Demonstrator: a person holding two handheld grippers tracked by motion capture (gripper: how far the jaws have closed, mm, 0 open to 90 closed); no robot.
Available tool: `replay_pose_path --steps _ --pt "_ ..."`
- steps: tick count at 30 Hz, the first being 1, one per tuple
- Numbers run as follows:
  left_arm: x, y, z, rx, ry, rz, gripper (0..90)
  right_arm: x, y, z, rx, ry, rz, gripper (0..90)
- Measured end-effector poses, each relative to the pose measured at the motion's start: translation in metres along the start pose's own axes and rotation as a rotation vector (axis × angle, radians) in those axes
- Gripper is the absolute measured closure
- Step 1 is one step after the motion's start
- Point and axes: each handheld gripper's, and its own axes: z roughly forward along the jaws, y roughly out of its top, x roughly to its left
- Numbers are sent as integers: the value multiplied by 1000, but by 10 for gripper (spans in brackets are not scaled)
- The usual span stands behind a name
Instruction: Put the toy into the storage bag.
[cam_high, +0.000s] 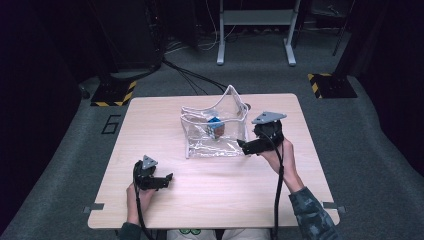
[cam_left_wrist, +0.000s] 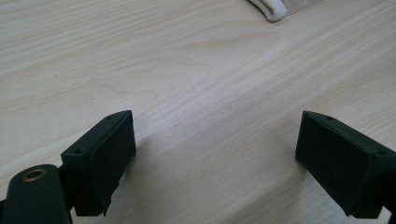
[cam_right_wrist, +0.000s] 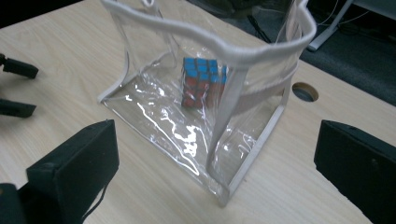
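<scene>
1. On the light wooden table (cam_high: 210, 190), toward its far centre, stands a clear plastic pouch (cam_high: 212, 131) with white edging; its mouth is open upward.
2. Inside the pouch sits a puzzle cube (cam_high: 215, 126) with blue, red and white faces. The right gripper view shows it resting on the pouch floor toward the far end, blue face up (cam_right_wrist: 201, 81).
3. Right gripper (cam_high: 248, 146): held at the pouch's right near corner, just beside it. Its jaws stand wide apart with nothing between them; the right gripper view shows the pouch (cam_right_wrist: 205, 116) ahead of the jaw tips, apart from both.
4. Left gripper (cam_high: 167, 179): at the near left of the table, well apart from the pouch. Jaws spread wide and empty over bare wood in the left gripper view.
5. A round cable hole (cam_right_wrist: 305, 91) lies in the tabletop just beyond the pouch.
6. Grey carpet (cam_high: 370, 150) surrounds the table.
</scene>
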Motion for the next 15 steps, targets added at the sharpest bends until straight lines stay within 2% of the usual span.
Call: replay_pose_path --steps 13,15 --pt "0 0 0 1 0 0 117 1 -47 15 69 -21 29 0" --pt "0 0 0 1 0 0 117 1 -54 17 75 -24 22 0"
